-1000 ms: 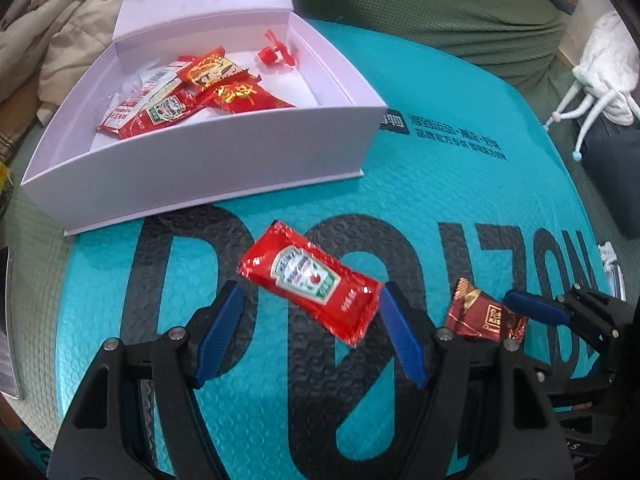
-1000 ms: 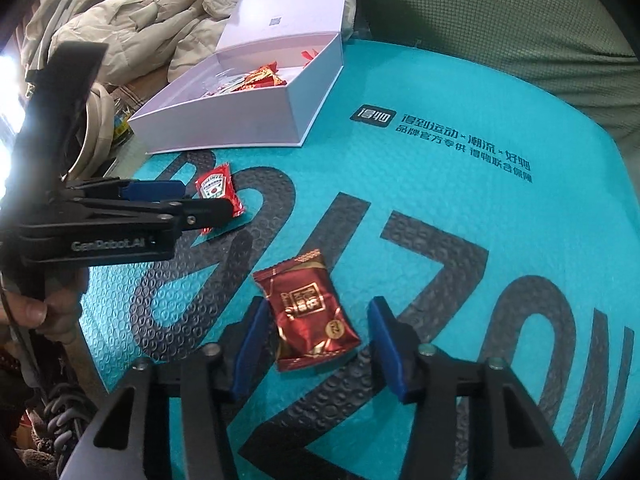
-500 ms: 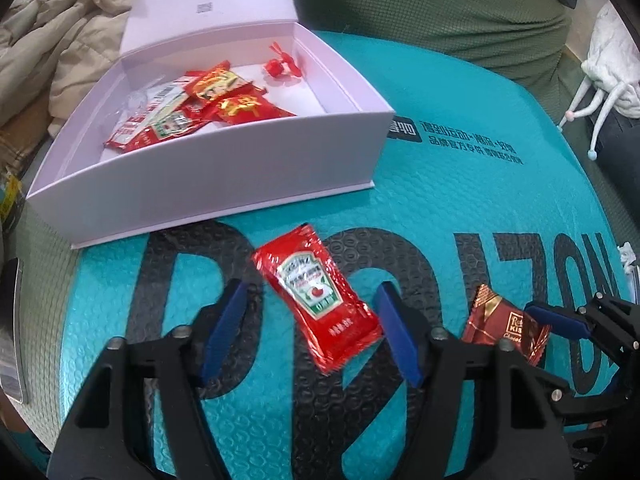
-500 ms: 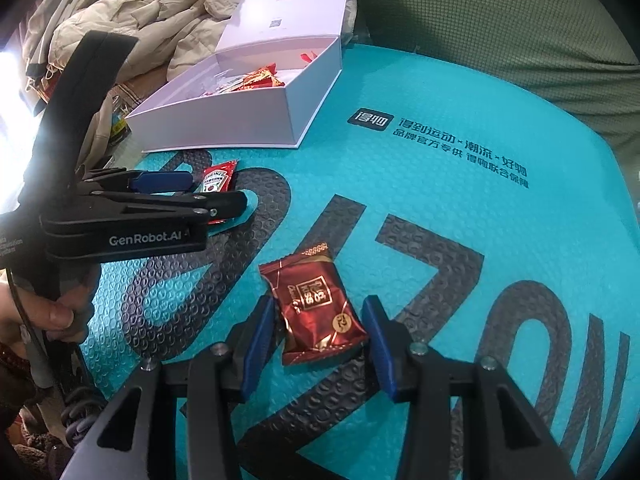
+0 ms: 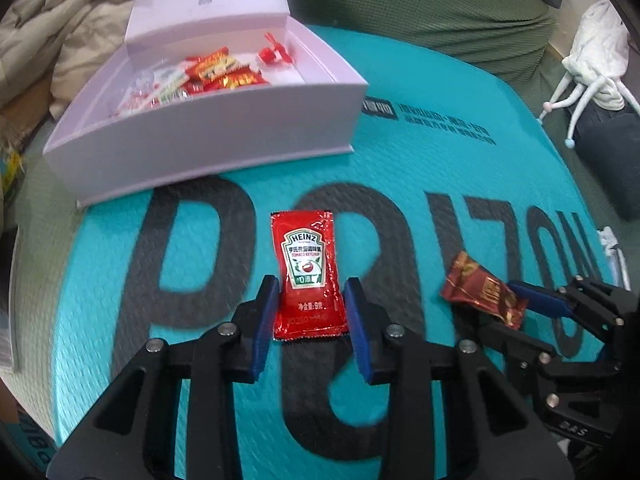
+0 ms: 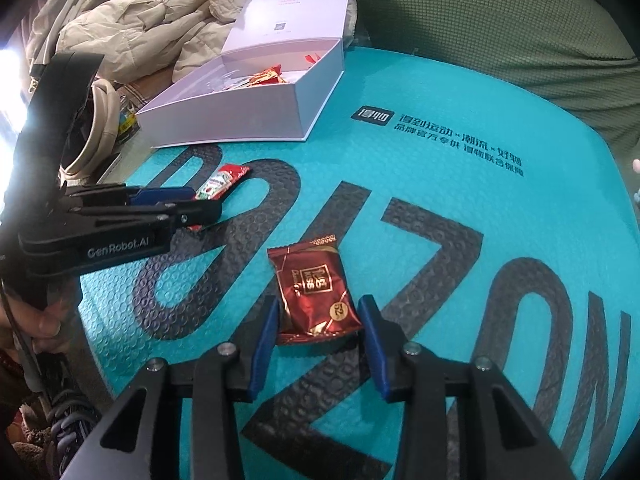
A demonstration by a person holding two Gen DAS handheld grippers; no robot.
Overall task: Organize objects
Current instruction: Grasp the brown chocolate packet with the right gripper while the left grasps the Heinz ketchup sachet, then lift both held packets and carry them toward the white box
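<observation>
Several sachets already lay in the white box (image 5: 208, 148) at eleven o'clock; ketchup packet (image 5: 307, 276) and candy (image 6: 316, 292) remained, bracketed by ungripping left gripper (image 5: 311, 316) and right gripper (image 6: 318, 332).

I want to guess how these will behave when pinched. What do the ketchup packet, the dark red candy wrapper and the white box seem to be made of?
Ketchup packet: glossy plastic film, probably laminated, with crimped end seals and sheen.
Candy wrapper: metallic-looking foil or film, creased, with bright glints.
White box: seemingly rigid matte paperboard, with flat thick walls and crisp edges.
</observation>
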